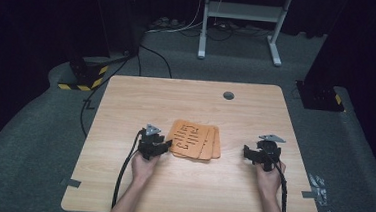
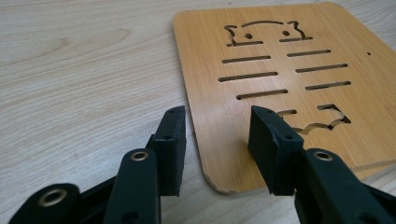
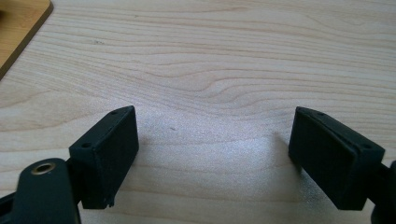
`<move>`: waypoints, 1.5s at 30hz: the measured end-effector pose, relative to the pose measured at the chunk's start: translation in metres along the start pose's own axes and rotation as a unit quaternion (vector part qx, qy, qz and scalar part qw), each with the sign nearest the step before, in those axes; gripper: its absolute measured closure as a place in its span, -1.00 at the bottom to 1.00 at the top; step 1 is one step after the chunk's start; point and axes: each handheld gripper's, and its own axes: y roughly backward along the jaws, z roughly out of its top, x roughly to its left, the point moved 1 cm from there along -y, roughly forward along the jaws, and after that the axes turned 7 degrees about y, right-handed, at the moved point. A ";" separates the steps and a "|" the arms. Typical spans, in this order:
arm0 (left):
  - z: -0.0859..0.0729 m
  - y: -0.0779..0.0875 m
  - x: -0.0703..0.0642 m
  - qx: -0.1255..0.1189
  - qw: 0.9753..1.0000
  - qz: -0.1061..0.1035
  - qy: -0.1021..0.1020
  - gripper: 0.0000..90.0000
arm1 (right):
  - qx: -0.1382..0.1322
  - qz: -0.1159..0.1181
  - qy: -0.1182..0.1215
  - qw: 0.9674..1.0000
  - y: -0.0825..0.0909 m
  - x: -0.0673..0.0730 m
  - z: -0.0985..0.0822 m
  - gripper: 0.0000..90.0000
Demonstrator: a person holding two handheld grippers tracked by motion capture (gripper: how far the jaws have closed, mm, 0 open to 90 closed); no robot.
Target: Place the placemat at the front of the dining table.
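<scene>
A stack of thin orange-brown wooden boards (image 1: 193,139) lies flat mid-table; the top board (image 2: 280,70) has cut slots and animal-shaped outlines. My left gripper (image 1: 165,145) sits at the stack's left edge. In the left gripper view its jaws (image 2: 217,119) straddle the board's near corner, one over the bare table and one above the board, with a gap and nothing pressed. My right gripper (image 1: 248,152) rests on the table to the right of the stack. Its jaws (image 3: 215,116) stand wide over bare wood, and a board corner (image 3: 18,23) shows far to the left.
The light wooden table (image 1: 191,101) has a grey grommet (image 1: 228,95) near its far edge. Beyond it on grey carpet stand a white desk frame (image 1: 242,19), cables, and black stands with yellow-black stripes (image 1: 83,76).
</scene>
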 end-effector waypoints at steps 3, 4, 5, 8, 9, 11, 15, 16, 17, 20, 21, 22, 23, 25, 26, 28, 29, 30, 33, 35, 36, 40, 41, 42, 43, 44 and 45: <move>0.001 -0.001 -0.001 0.002 1.000 -0.004 -0.001 0.25 | 0.000 0.000 0.000 1.000 0.000 0.000 0.000 -0.65; 0.001 -0.001 -0.001 0.003 1.000 -0.005 -0.001 0.25 | 0.000 0.000 0.000 1.000 0.000 0.000 0.000 -0.65; 0.002 -0.002 -0.002 0.004 1.000 -0.003 -0.004 0.25 | 0.000 0.000 0.000 1.000 0.000 0.000 0.000 -0.65; 0.002 -0.002 -0.002 0.004 1.000 0.001 -0.006 0.22 | 0.000 0.000 0.000 1.000 0.000 0.000 0.000 -0.65; 0.002 -0.001 -0.001 0.004 1.000 0.005 -0.009 0.20 | 0.000 0.000 0.000 1.000 0.000 0.000 0.000 -0.65; 0.003 0.002 0.000 0.002 1.000 0.011 -0.012 0.12 | 0.000 0.000 0.000 1.000 0.000 0.000 0.000 -0.65; 0.004 0.004 0.000 0.000 1.000 0.014 -0.017 0.08 | 0.000 0.000 0.000 1.000 0.000 0.000 0.000 -0.65; 0.004 0.004 0.000 0.000 1.000 0.014 -0.017 0.08 | 0.000 0.000 0.000 1.000 0.000 0.000 0.000 -0.65; 0.004 0.004 0.001 0.000 1.000 0.012 -0.016 0.08 | 0.000 0.000 0.000 1.000 0.000 0.000 0.000 -0.65; 0.004 0.006 0.000 0.001 1.000 0.018 -0.023 0.08 | 0.000 0.000 0.000 1.000 0.000 0.000 0.000 -0.65; 0.003 0.007 0.000 0.000 0.999 0.021 -0.026 0.08 | 0.000 0.000 0.000 1.000 0.000 0.000 0.000 -0.65; 0.001 0.009 0.002 -0.004 0.999 0.023 -0.024 0.11 | 0.000 0.000 0.000 1.000 0.000 0.000 0.000 -0.65; 0.000 0.010 0.003 -0.005 1.000 0.023 -0.019 0.11 | 0.000 0.000 0.000 1.000 0.000 0.000 0.000 -0.65; -0.002 0.012 0.007 -0.009 1.000 0.023 -0.009 0.11 | -0.001 -0.001 0.003 1.000 0.000 0.000 0.000 -0.65; -0.002 0.012 0.007 -0.009 1.000 0.023 -0.009 0.12 | -0.001 -0.001 0.002 1.000 0.000 0.000 0.000 -0.65; -0.003 0.014 0.010 -0.008 1.000 0.019 -0.004 0.14 | -0.002 -0.002 -0.002 1.000 0.000 0.000 0.000 -0.65; -0.003 0.013 0.009 -0.008 1.000 0.017 -0.005 0.15 | -0.002 -0.001 -0.002 1.000 0.000 0.000 0.000 -0.65; -0.003 0.013 0.009 -0.008 1.000 0.017 -0.005 0.17 | -0.002 -0.001 -0.002 1.000 0.000 0.000 0.000 -0.65; -0.003 0.011 0.006 -0.004 1.000 0.010 0.000 0.18 | -0.003 -0.002 -0.003 1.000 0.000 0.000 0.000 -0.65; -0.003 0.008 0.005 0.001 1.000 0.009 -0.006 0.20 | -0.002 -0.001 -0.003 1.000 0.000 0.000 0.000 -0.65; -0.004 0.007 0.004 0.004 1.000 0.009 -0.005 0.20 | -0.002 -0.001 -0.003 1.000 0.000 0.000 0.000 -0.65; -0.003 0.006 0.004 0.003 1.000 0.007 -0.003 0.22 | -0.004 -0.003 -0.003 1.000 -0.001 0.000 0.000 -0.65; -0.003 0.006 0.004 0.002 1.000 0.004 -0.009 0.23 | -0.002 -0.001 -0.002 1.000 0.000 0.000 0.000 -0.65; -0.003 0.006 0.004 0.002 1.000 0.004 -0.009 0.24 | -0.002 -0.001 -0.002 1.000 0.000 0.000 0.000 -0.65; -0.004 0.005 0.006 0.000 1.000 -0.001 -0.001 0.25 | -0.009 -0.001 0.000 1.000 -0.002 0.001 0.000 -0.65; -0.004 0.006 0.006 0.002 1.000 -0.002 -0.002 0.25 | -0.010 0.001 0.005 1.000 -0.002 0.002 0.001 -0.65; -0.004 0.006 0.006 0.002 1.000 -0.002 -0.002 0.26 | -0.006 0.006 0.006 1.000 -0.001 0.003 0.001 -0.65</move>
